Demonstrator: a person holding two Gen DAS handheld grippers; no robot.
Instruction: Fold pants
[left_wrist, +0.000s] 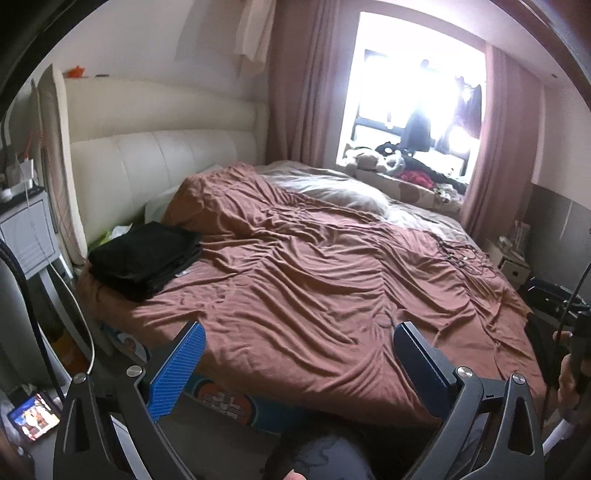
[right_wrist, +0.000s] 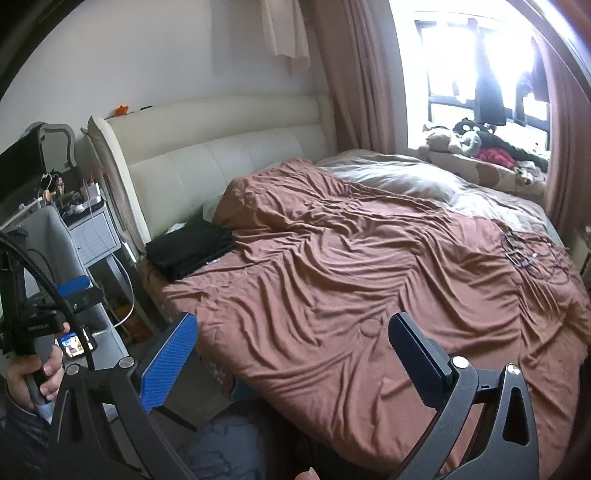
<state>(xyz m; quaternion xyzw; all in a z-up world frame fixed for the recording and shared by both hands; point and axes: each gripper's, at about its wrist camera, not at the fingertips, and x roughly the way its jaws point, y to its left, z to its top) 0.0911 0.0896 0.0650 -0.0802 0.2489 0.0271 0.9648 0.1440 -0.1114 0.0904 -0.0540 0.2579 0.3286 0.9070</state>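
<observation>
The folded black pants (left_wrist: 146, 256) are lying stacked at the bed's near-left corner by the headboard (left_wrist: 162, 162), their long axis running toward the pillows; they are sitting ahead and left of both tools, nearer the left gripper (left_wrist: 299, 354); it is hovering wide open, gripping nothing; the right gripper (right_wrist: 291, 350) is likewise gaping, empty, over the brown duvet (right_wrist: 351, 266).

Ahead of the left gripper (left_wrist: 297, 354), whose fingers stand spread apart with nothing between them, the rumpled brown duvet (left_wrist: 314, 266) covers the bed. The stack of folded black pants (left_wrist: 146, 256) lies on it far to the left, before the padded cream headboard (left_wrist: 162, 162). A grey pillow (left_wrist: 332, 194) lies beyond, below the window (left_wrist: 413, 110). The right gripper (right_wrist: 291, 350) is likewise spread over the duvet's near edge.
</observation>
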